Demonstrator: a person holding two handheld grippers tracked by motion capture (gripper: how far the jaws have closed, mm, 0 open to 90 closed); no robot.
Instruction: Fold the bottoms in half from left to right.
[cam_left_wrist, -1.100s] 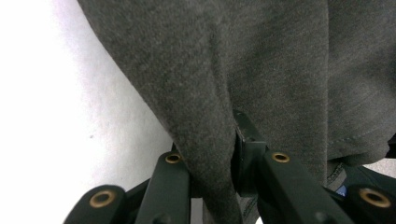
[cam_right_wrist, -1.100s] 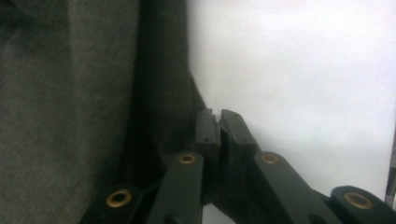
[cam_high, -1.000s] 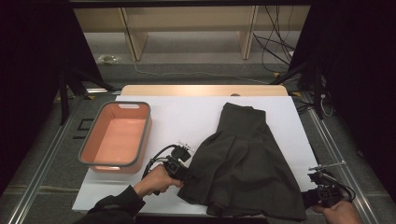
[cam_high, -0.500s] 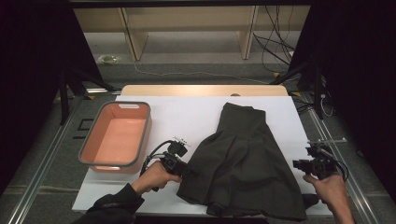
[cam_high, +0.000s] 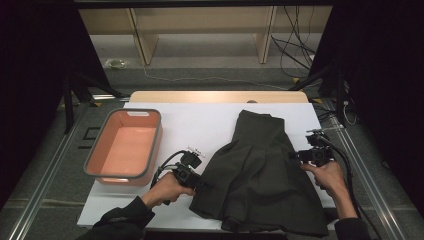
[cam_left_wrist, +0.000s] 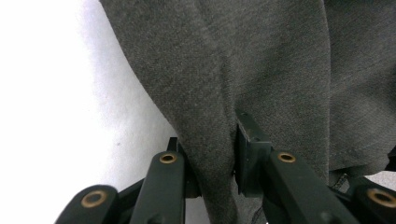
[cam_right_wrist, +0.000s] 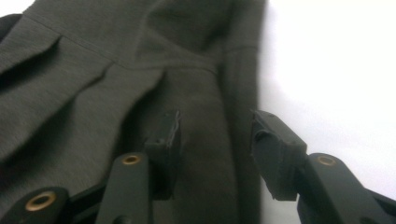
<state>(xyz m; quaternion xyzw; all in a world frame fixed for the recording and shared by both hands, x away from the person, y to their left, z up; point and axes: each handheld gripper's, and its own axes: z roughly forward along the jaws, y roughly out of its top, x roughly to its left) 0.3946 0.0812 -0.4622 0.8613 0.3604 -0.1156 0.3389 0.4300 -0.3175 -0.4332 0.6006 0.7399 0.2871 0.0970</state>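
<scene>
Skirt is the job here, a dark pleated one lying flat across the right half of the white worktop, waistband toward twelve o'clock, hem toward six. In the left gripper view the jaws are clenched on a fold of its edge, cloth pinched tight between the pads, so the left gripper has its hold at nine o'clock of the garment. The right gripper sits at three o'clock, and its jaws have just been opening: they straddle the skirt's edge, pads clear of the cloth. By my read, one side is gripped and the other not yet, so any folding is all to come. The orange bin waits at far left.
</scene>
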